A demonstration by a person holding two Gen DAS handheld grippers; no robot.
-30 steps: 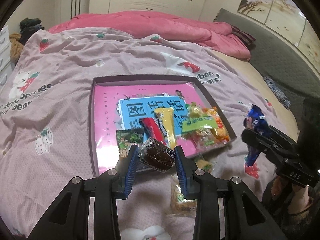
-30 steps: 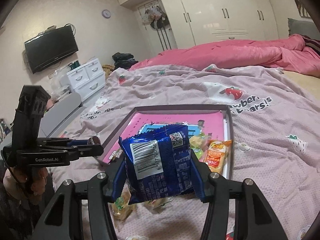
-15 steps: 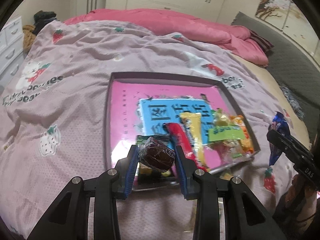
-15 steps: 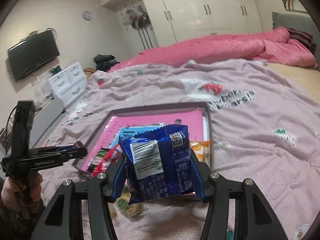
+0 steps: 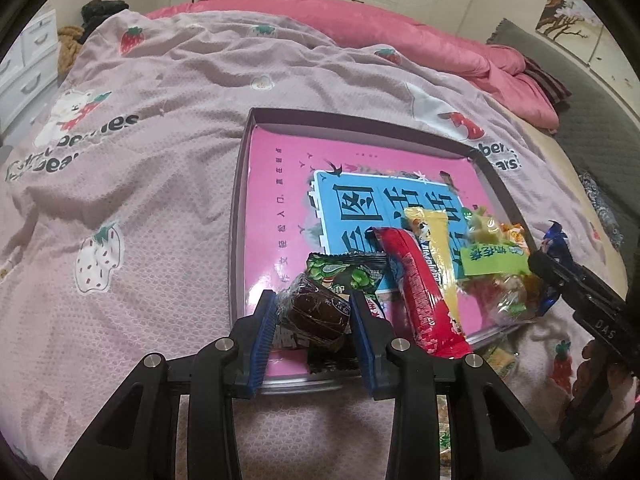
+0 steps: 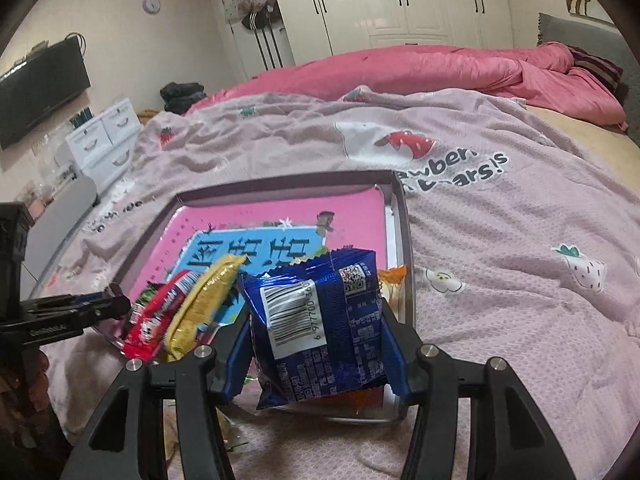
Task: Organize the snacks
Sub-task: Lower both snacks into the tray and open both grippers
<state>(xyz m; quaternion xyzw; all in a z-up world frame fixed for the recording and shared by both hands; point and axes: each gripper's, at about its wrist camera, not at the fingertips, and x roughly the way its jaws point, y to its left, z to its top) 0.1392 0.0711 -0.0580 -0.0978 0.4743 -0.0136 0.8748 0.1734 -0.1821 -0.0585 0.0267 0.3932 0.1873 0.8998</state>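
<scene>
My left gripper is shut on a dark brown wrapped cake, held just above the near left corner of the shallow box with a pink and blue floor. My right gripper is shut on a blue snack bag, held over the box's near right corner. Inside the box lie a green packet, a red packet, a yellow packet and a clear bag of sweets with a green label. The right gripper also shows at the right edge of the left wrist view.
The box rests on a pale pink bedspread with strawberry prints. A few loose snacks lie on the bedspread by the box's near edge. A pink quilt is heaped at the far end. White drawers and a wall television stand at the left.
Both grippers have moved forward and down toward the box with their snacks. The cake is now over the box's near left corner, the blue bag over its near right corner.
</scene>
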